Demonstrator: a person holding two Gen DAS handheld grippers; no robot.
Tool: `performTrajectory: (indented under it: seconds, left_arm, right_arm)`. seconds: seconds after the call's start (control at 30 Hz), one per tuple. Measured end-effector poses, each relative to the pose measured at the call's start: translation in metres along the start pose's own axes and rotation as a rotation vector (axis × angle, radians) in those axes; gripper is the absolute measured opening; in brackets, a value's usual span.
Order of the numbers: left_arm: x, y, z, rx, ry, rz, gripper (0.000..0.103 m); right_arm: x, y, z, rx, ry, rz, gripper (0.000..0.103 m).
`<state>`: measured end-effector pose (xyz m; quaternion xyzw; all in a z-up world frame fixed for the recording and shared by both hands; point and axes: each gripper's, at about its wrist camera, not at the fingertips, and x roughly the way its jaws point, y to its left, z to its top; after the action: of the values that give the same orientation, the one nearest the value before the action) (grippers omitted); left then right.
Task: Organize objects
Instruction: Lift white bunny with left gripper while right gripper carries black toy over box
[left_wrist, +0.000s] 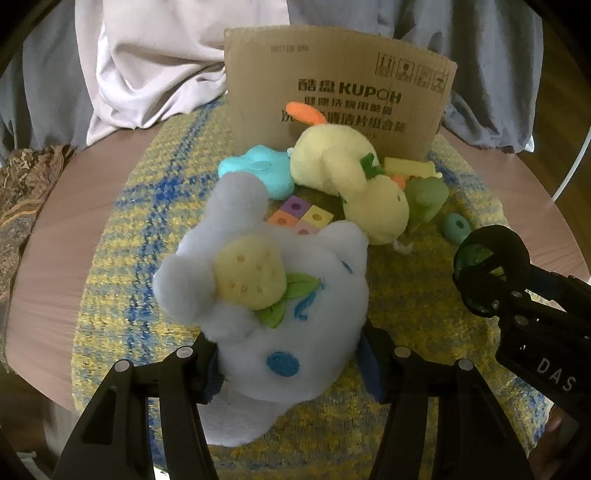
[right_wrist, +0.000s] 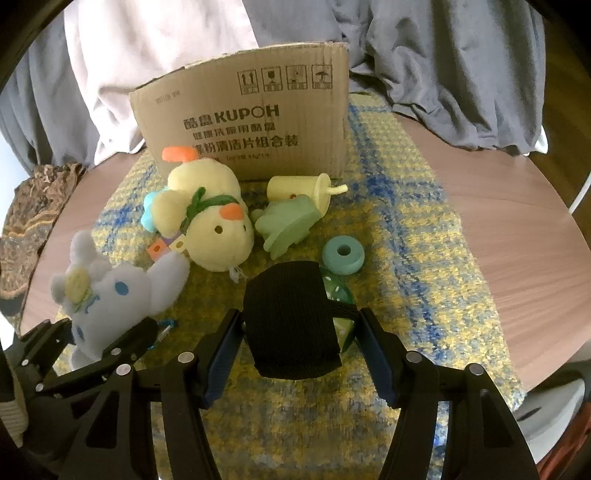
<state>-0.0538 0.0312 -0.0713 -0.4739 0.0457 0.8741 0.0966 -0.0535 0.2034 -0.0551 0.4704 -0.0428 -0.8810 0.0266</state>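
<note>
Landmark: cardboard box (right_wrist: 243, 122), standing at the far side of the woven mat (right_wrist: 424, 258) on the round worktop (right_wrist: 517, 229).

Left gripper (left_wrist: 291, 365): jaws pinching the pale blue plush bunny (left_wrist: 266, 295) across its lower body, pads sunk into the fur on both sides. The bunny sits in front of the box, nearest the camera, toward the box's left end. Judged soft, light and squashy; it will deform under the jaws but not slip much, since fur grips well. A mid-body hold looks best; ears and the sewn-on yellow strawberry (left_wrist: 249, 277) would flop or tear.

Right gripper (right_wrist: 295, 350): jaws closed on a black elastic band roll (right_wrist: 291, 325), pads against its two sides. It is in front of the box, right of the bunny. Judged light, springy and woven, not fragile; a squeeze across the width should hold.

Between grippers and box:
- yellow plush chick (right_wrist: 210, 225), soft and bulky, take by the body
- green foam piece (right_wrist: 288, 225) and teal ring (right_wrist: 343, 254), light and semi-stiff
- pale yellow toy cup (right_wrist: 299, 190), touching the box front, rigid and may roll
- small coloured cubes (left_wrist: 299, 218), partly hidden under the plushes

A green item under the band roll is too hidden to identify.
</note>
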Motion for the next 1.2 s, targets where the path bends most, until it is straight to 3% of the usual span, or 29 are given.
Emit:
performTrajectory:
  seconds: [0.5,1.2]
  left_arm:
    - [-0.033,0.002,0.008,-0.008,-0.072,-0.001,0.058]
    - [-0.078,0.005,0.058,-0.014,-0.22,-0.012,0.058]
  right_arm:
    - [-0.032,0.004,0.008,-0.009,-0.067,-0.014,0.063]
    - [-0.079,0.015,0.05,-0.043,-0.203,-0.019,0.063]
